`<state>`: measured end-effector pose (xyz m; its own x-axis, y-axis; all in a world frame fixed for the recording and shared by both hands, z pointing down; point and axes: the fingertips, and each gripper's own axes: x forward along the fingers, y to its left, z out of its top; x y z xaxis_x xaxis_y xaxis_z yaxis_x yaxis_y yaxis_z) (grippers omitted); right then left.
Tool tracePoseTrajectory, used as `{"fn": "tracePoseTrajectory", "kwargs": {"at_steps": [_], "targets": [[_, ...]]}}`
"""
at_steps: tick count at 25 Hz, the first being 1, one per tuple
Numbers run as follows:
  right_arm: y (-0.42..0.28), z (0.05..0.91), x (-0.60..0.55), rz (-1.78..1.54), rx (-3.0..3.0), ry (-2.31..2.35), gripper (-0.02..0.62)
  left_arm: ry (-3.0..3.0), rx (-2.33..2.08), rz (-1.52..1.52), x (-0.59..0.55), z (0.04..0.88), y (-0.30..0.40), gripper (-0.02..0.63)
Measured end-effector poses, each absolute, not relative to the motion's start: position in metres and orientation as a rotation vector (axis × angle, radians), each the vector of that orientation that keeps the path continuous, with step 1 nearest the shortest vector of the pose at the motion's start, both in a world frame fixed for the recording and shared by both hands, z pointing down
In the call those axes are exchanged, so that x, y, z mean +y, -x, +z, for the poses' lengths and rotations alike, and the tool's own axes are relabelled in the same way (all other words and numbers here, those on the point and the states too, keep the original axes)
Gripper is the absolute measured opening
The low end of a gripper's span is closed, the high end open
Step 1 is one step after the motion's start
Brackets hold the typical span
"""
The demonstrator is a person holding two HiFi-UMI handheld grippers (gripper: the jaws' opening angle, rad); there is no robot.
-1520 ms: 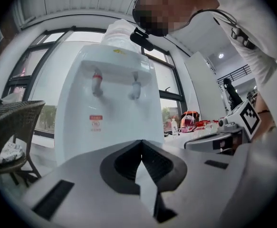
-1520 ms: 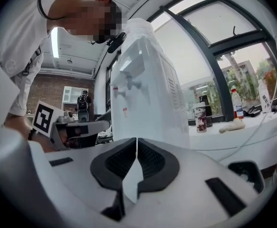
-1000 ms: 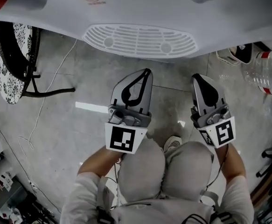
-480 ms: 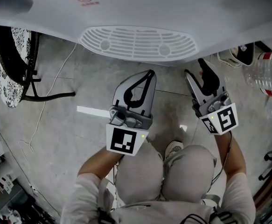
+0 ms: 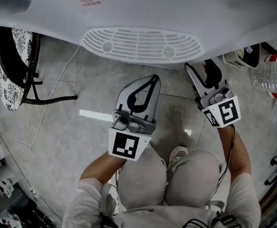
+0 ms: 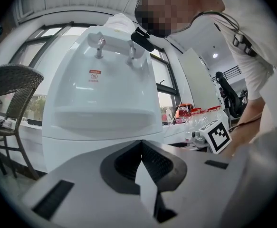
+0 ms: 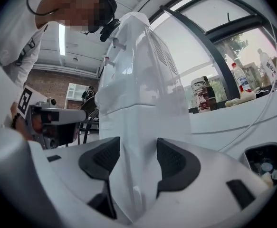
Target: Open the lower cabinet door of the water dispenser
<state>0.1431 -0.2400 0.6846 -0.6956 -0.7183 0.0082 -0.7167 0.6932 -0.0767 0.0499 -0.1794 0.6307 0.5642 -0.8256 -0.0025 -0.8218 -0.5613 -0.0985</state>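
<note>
— Left gripper [image 5: 151,80]?
— Fingers [image 6: 162,163] pressed together, nothing between. Held level, aimed at the water dispenser [image 5: 143,8], tips short of the drip tray [image 5: 143,42].
— Right gripper [image 5: 198,69]?
— Jaws opening, already wide apart. Tips just under the tray's right end in the head view. In the right gripper view, the front corner of the dispenser's lower part seen through the gap, pads [image 7: 174,165] clear of it on both sides.
— Lower cabinet door [image 6: 69,148]?
— Closed, flush with the white body below the tray. Hidden beneath the overhang from the head view.
— Anything else around?
— Wicker chair [image 5: 14,65] on the floor at the left, clear bottles [image 5: 271,75] at the right.
</note>
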Motion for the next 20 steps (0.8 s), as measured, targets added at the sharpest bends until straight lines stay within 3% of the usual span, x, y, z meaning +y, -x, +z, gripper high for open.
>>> {"fn": "tracePoseTrajectory", "kwargs": {"at_steps": [8, 15, 20], "targets": [[-0.145, 0.684, -0.239, -0.104, 2.818, 1.244, 0.230, 2.723, 1.345, -0.066, -0.179, 0.633, -0.069, 0.006], [-0.148, 0.684, -0.215, -0.099, 2.824, 1.202, 0.168, 2.706, 1.329, -0.085, -0.172, 0.627, -0.070, 0.006], [-0.141, 0.682, -0.179, -0.099, 2.927, 1.041, 0.163, 2.646, 1.370, -0.108, -0.165, 0.620, -0.049, 0.006]]}}
